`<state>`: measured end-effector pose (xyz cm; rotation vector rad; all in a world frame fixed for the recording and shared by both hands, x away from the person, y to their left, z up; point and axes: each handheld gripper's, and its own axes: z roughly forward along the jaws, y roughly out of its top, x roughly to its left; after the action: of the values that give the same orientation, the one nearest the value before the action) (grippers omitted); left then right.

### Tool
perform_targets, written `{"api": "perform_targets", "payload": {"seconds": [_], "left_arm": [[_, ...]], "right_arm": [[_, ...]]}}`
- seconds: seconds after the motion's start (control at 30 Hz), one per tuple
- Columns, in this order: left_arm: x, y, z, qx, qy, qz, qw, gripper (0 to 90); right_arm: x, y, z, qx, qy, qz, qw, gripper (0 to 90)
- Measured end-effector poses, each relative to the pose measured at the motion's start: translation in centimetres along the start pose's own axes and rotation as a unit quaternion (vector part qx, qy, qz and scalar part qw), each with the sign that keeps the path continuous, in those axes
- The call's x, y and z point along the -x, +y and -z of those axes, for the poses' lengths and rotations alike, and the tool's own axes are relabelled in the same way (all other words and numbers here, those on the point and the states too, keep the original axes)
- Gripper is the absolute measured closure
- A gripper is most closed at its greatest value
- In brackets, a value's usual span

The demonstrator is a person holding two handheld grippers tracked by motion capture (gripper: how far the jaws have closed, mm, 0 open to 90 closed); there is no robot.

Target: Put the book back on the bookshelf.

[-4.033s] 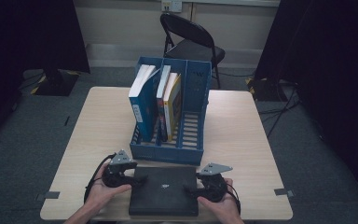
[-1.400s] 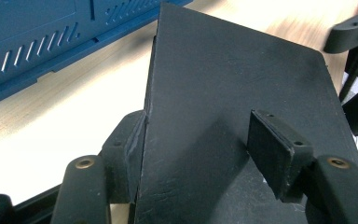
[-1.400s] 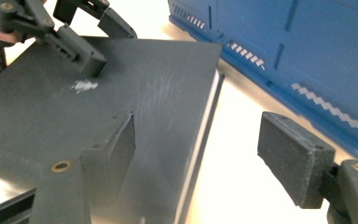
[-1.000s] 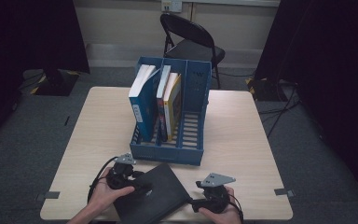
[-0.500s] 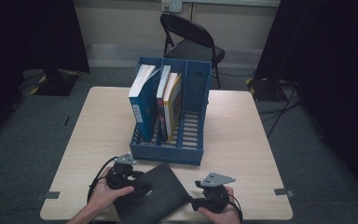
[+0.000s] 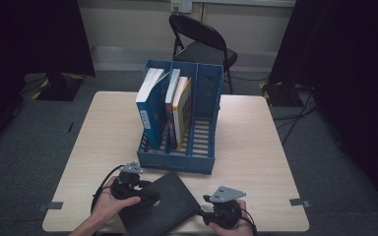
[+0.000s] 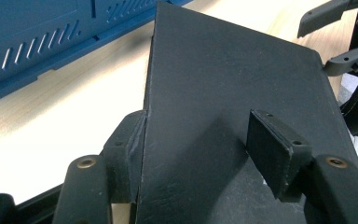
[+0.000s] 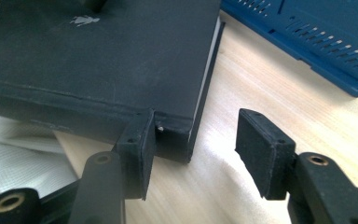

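Observation:
A black book (image 6: 165, 206) lies askew at the table's near edge, its left side lifted. My left gripper (image 6: 147, 189) is shut on that side. In the left gripper view (image 7: 205, 149) one pad sits under the book (image 7: 223, 70) at its edge and the other presses on the cover. My right gripper (image 6: 204, 211) is at the book's near right corner. Its jaws have just been closing in the right gripper view (image 8: 196, 144). The left pad touches the book (image 8: 98, 56) at its corner, which pokes into the gap. The right pad stands off it over bare wood.
A blue file holder (image 6: 177, 162) stands mid-table just beyond the book, with a blue book (image 6: 150, 105) and two thinner ones upright in its left and middle slots. A folding chair (image 6: 202, 44) is behind the table (image 6: 256, 147). Its near edge runs under both hands.
Four seconds ago the book lay flat and square between both grippers. Now it is turned and tipped up in the left gripper. Over the last second the right gripper shifted slightly by the corner.

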<state>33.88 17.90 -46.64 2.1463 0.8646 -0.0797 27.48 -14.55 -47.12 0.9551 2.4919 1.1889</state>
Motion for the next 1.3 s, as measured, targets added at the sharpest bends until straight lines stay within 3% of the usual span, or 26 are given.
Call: {"api": "perform_targets", "payload": {"seconds": [0.2,0.57,0.63,0.8,0.93,1.0,1.1,1.17,1.2,1.3], "left_arm": [[-0.3,-0.5,0.6,-0.004,-0.003,0.015,0.9999,40.0],[-0.2,-1.1,1.6,-0.02,0.0,0.02,0.9996,39.6],[0.0,-1.1,1.6,-0.022,0.007,0.024,0.9994,39.0],[0.0,-1.3,1.7,-0.03,-0.002,0.029,0.9991,36.8],[-0.2,-1.3,1.6,-0.03,-0.005,0.033,0.999,35.7],[-0.4,-1.2,1.5,-0.025,-0.007,0.034,0.9991,35.4],[-0.2,-0.8,1.2,-0.022,0.008,0.024,0.9994,34.2],[-0.1,-0.7,1.1,-0.02,0.012,0.018,0.9996,33.2],[-0.2,-0.8,1.1,-0.019,0.012,0.017,0.9996,33.0],[-0.1,-0.8,1.1,-0.017,0.011,0.017,0.9997,33.1]], "right_arm": [[0.3,0.4,-0.6,0.005,-0.011,-0.003,0.9999,48.0],[1.3,1.4,-1.7,0.008,-0.017,-0.006,0.9998,48.8],[1.4,1.8,-1.9,0.006,-0.023,0.005,0.9997,50.1],[2.0,2.3,-2.5,0.007,-0.024,0.006,0.9997,51.8],[2.6,2.7,-3.0,0.008,-0.018,-0.003,0.9998,51.2],[3.1,2.8,-3.0,0.007,-0.009,-0.02,0.9997,49.4],[2.7,2.8,-2.9,0.006,-0.012,-0.019,0.9997,49.9],[2.3,2.6,-2.8,0.005,0.003,-0.03,0.9995,49.9],[1.5,2.3,-2.7,-0.002,0.006,-0.02,0.9998,50.2],[0.8,2.0,-2.7,0.001,0.0,-0.016,0.9999,51.2]]}}
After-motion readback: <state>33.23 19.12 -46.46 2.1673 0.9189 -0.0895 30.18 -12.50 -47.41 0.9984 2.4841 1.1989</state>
